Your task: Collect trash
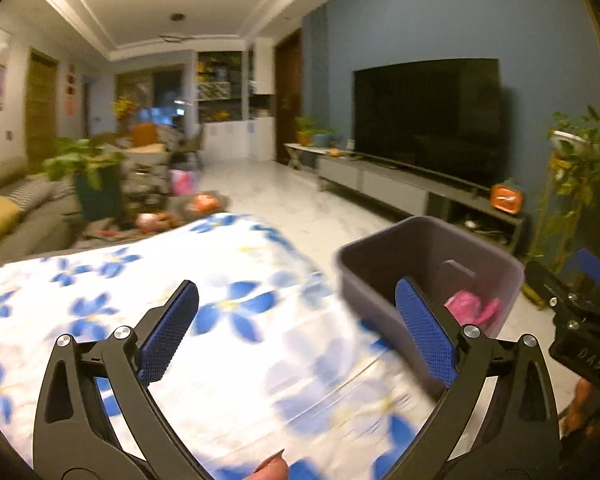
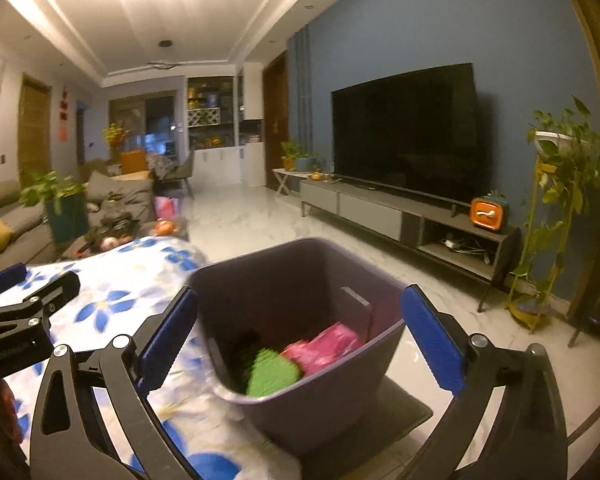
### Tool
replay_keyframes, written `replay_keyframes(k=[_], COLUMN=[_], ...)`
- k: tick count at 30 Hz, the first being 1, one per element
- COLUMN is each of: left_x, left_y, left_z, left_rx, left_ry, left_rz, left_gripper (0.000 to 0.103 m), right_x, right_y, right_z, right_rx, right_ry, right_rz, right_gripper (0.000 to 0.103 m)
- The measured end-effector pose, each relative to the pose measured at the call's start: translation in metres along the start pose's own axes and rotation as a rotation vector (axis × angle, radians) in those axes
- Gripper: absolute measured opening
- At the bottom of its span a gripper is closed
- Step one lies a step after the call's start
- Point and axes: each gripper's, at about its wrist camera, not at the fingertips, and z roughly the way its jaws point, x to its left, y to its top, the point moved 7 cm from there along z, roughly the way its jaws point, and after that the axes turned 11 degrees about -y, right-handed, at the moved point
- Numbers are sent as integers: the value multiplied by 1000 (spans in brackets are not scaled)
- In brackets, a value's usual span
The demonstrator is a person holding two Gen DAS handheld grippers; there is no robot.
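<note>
My left gripper [image 1: 296, 328] hangs over the flowered cloth [image 1: 228, 320] that covers the worktop, its blue-padded fingers [image 1: 168, 332] spread wide with nothing between them. My right gripper [image 2: 300, 336] is likewise released and bare, and it hovers just above the mouth of the bin [image 2: 300, 280].

The bin is a dark grey plastic tub, smooth-walled, with rounded corners and sides that taper towards the base. It stands upright with its mouth facing up, just off the worktop's right edge, on a flat grey slab [image 2: 400, 412] over the pale marble floor [image 2: 260, 208]. A thin upright divider [image 2: 356, 312] rises inside it.

The trash lies at the bottom: a crumpled pink wrapper [image 2: 328, 344], glossy and creased, beside a green ribbed piece [image 2: 272, 372] nearer my side. Blur hides which way either one runs.

The cloth is white with blue flowers and is smeared by motion. Across the floor a long grey television stand [image 2: 380, 204] carries a black screen [image 2: 404, 128].
</note>
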Motion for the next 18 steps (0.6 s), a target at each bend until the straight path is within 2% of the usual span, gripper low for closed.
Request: replay_keyframes(k=[2, 9, 18], left_x=[14, 52, 84], left_y=[-5, -16, -53], left_z=[-25, -97, -149], left_rx=[-12, -65, -4], left_ry=[48, 146, 184], left_rz=[-15, -49, -125], left_gripper=[97, 97, 97], right_x=[8, 44, 78], right_y=[-2, -14, -26], right_z=[-11, -63, -119], right_rx=[2, -11, 15], right_ry=[14, 38, 60], right_rz=[-15, -62, -66], right_gripper=[97, 97, 97])
